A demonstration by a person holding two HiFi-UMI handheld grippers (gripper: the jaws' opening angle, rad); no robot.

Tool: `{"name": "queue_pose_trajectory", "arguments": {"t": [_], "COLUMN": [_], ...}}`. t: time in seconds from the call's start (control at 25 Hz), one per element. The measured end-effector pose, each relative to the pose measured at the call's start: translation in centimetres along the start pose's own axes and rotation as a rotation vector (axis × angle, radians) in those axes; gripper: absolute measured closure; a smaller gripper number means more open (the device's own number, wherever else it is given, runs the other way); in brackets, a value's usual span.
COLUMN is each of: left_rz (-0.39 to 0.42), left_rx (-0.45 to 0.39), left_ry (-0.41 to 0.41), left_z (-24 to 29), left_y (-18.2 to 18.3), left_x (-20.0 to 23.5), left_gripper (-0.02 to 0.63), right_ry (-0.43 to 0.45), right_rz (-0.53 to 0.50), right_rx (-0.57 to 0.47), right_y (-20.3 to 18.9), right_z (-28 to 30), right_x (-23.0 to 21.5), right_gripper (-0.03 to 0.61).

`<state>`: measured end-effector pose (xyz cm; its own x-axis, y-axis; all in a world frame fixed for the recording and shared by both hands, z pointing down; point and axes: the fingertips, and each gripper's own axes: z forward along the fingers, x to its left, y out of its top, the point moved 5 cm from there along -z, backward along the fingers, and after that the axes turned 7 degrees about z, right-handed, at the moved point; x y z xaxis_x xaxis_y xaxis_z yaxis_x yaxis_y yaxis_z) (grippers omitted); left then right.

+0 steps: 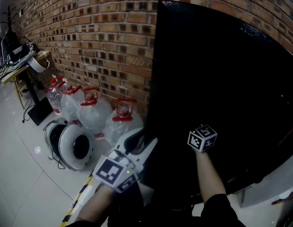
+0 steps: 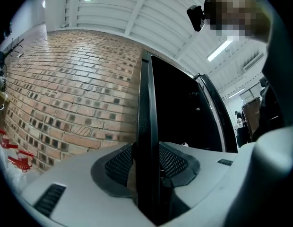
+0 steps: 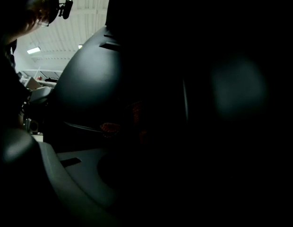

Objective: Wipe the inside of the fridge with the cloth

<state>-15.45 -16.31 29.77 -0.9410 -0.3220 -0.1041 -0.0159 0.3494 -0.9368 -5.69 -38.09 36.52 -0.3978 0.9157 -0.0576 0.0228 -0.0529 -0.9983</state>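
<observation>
The black fridge door [image 1: 222, 79] fills the right half of the head view, standing in front of the brick wall. My left gripper [image 1: 141, 144] is at the door's left edge, low down. In the left gripper view its two mesh pads [image 2: 118, 164] sit on either side of the thin black door edge [image 2: 146, 103] and press on it. Of my right gripper only the marker cube [image 1: 202, 137] shows; its jaws reach into the dark. The right gripper view is almost black, with one pale jaw [image 3: 75, 174] and a small reddish patch [image 3: 110, 127]. No cloth can be made out.
Several clear water jugs with red caps [image 1: 90, 110] stand on the floor against the brick wall [image 1: 90, 32], left of the fridge. A round white device [image 1: 73, 148] lies in front of them. A desk [image 1: 19, 63] stands far left. Yellow-black tape [image 1: 75, 202] runs along the floor.
</observation>
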Motion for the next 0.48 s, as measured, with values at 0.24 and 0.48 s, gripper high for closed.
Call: {"name": "queue_pose_trajectory", "arguments": {"t": [0.24,0.48], "left_rz": [-0.008,-0.012], "left_rx": [-0.004,0.000], "left_ry": [-0.010,-0.010], "left_z": [0.1,0.1], "left_y": [-0.1,-0.1], "left_x": [0.1,0.0], "left_gripper": [0.436,0.434], "right_ry": [-0.119,-0.218], "right_rz": [-0.045,-0.055], "right_rx": [0.063,0.098], "right_y": [0.5,0.6], "right_z": [1.8,3.1], "right_x": [-3.5,-6.3], "right_gripper": [0.502,0.503]}}
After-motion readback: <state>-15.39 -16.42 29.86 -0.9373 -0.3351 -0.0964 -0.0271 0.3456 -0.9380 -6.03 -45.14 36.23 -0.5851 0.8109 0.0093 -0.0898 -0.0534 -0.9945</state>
